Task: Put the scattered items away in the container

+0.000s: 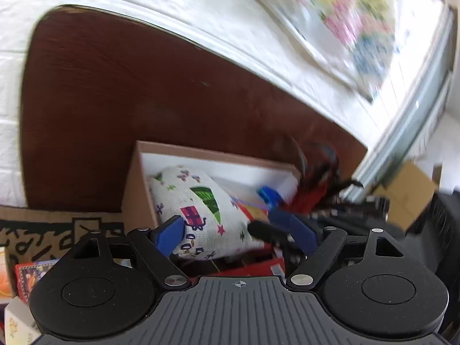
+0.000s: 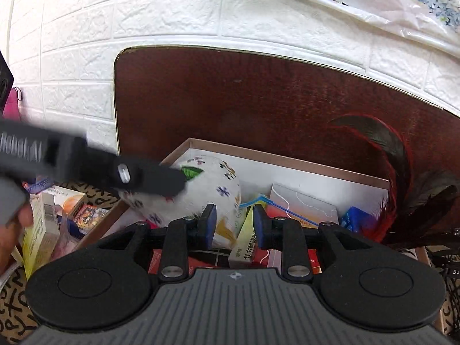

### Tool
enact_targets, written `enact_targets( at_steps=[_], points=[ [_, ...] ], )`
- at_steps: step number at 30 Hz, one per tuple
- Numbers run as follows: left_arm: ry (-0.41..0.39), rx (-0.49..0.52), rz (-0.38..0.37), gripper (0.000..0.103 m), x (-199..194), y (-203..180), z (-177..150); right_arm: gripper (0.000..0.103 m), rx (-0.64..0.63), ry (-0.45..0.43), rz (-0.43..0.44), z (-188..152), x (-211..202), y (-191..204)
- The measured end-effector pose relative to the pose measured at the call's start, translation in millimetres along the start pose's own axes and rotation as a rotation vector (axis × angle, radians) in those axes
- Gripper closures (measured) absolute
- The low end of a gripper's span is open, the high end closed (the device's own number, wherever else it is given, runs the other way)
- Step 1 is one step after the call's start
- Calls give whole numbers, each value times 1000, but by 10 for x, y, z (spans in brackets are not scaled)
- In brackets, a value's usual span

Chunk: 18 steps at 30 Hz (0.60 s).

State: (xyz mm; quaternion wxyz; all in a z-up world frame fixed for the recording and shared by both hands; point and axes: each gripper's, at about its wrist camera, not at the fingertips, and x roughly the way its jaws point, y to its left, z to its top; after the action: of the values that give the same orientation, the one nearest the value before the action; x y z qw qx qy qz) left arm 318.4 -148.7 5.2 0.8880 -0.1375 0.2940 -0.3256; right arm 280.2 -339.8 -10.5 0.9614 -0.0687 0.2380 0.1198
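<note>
Pillow's in the box, both claws hanging over it

The left gripper (image 1: 238, 234) has its jaws spread wide around the printed pillow (image 1: 198, 210), pads not clearly biting, so I'd guess it's nudging or has let go. The pillow sits in the cardboard box (image 1: 138, 184), toward 10 o'clock. The right gripper (image 2: 234, 224) is parted and empty above a yellow-green medicine carton (image 2: 244, 244), probably lining up. The feather duster (image 2: 394, 172) leans over the rim at 3 o'clock. More small boxes (image 2: 51, 210) wait outside at 9.
</note>
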Motion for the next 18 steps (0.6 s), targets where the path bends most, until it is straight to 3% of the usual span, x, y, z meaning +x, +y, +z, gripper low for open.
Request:
enact_targets(
  at_steps=[3, 7, 9, 12, 16, 18],
  points=[
    [29, -48, -11, 11, 90, 53, -37, 72, -6, 20, -20, -21, 16, 0],
    [38, -6, -21, 11, 64, 19, -82, 67, -12, 28, 1, -51, -27, 21],
    [42, -2, -38, 7, 24, -4, -107, 56, -32, 25, -4, -59, -35, 50],
    [42, 3, -58, 5, 4, -16, -142, 49, -40, 23, 3, -75, -13, 86],
    [8, 17, -35, 2, -133, -63, -193, 35, -61, 23, 8, -96, -51, 137],
    [-26, 39, -11, 0, -277, -135, -224, 20, -77, 9, -15, -129, -144, 169]
  ],
)
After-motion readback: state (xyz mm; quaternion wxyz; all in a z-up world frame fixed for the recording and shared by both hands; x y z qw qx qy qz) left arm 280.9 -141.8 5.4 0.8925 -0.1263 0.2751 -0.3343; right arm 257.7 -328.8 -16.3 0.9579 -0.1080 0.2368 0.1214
